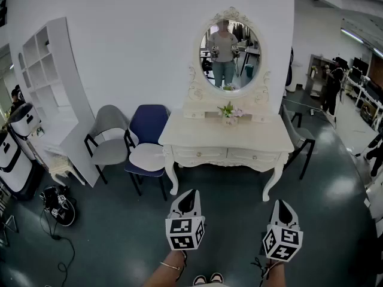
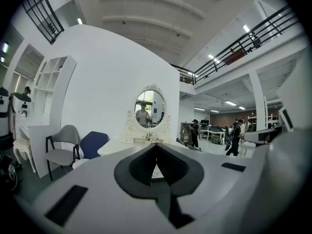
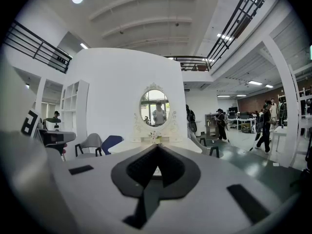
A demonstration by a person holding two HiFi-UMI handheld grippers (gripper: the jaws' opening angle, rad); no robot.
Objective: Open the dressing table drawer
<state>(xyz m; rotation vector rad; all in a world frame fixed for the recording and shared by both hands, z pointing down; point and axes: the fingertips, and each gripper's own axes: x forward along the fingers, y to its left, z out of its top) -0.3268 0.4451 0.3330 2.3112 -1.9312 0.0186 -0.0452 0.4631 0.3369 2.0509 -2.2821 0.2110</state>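
I'm in a big open hall, lab or studio type, with a mock bedroom corner: dressing table (image 1: 209, 137), oval mirror (image 1: 230, 52), grey chair (image 1: 111, 137), blue chair (image 1: 147, 124), shelf (image 1: 45, 70) against a freestanding white wall (image 1: 137, 46). Around it: mezzanine railing (image 2: 243, 40), strip lights (image 2: 246, 28), people (image 2: 236, 136) at desks, glossy dark floor (image 1: 233, 235).

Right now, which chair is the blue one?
The blue chair stands just left of the dressing table. The grey chair beside it and the right-hand chair are both grey.
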